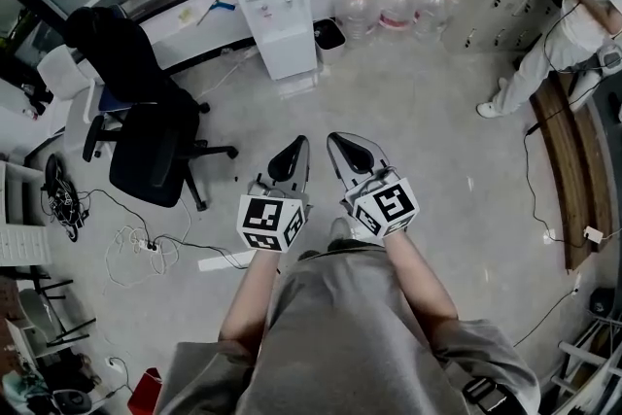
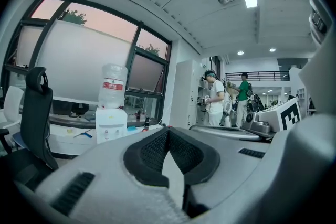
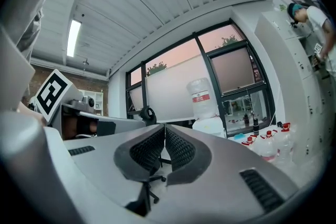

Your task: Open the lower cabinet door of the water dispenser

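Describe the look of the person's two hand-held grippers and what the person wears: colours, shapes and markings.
The left gripper and right gripper are light grey, tapering plastic shells with black, dimpled rubber pads lining the jaws. The left cube and right cube are white with black square markers. The person wears a grey short-sleeved shirt.

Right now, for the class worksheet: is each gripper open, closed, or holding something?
Left gripper: closed, jaw tips together, holding nothing.
Right gripper: closed, jaw tips together, holding nothing.
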The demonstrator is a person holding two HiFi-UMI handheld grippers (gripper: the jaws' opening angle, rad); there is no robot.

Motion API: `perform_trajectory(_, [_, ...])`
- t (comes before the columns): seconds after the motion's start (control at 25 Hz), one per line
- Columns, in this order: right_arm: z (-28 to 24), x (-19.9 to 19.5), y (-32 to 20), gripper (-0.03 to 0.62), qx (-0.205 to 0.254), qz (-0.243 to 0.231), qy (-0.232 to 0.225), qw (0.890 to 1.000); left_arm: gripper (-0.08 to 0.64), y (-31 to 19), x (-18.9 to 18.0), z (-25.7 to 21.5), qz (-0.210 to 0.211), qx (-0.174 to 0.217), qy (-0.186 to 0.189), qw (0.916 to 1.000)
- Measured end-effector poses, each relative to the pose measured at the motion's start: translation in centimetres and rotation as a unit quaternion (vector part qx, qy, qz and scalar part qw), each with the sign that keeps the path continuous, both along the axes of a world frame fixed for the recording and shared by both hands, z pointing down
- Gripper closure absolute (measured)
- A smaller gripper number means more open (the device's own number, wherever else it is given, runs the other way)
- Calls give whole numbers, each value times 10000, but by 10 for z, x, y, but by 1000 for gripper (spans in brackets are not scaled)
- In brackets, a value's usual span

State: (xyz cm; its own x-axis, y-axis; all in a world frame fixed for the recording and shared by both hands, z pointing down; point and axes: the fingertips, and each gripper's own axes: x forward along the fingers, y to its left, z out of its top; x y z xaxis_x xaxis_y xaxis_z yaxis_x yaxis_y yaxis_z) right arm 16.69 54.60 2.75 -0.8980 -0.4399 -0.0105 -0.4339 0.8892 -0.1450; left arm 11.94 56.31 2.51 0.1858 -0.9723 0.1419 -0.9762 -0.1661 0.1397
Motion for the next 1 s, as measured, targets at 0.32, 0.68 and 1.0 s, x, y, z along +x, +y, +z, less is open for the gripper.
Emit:
perform_trajectory(0.32, [5, 2, -47, 580, -179, -91, -128, 9997, 554, -52, 6, 8, 11, -172, -79, 9998])
perform_trajectory(0.68, [25, -16, -101, 580, -415, 59, -150, 9990, 554, -104, -20, 28, 78, -366, -12, 9993])
perform_trajectory(1.0, [43, -66, -165, 580, -638, 203, -89, 9977, 554, -173, -69, 44, 303, -437, 65, 9986])
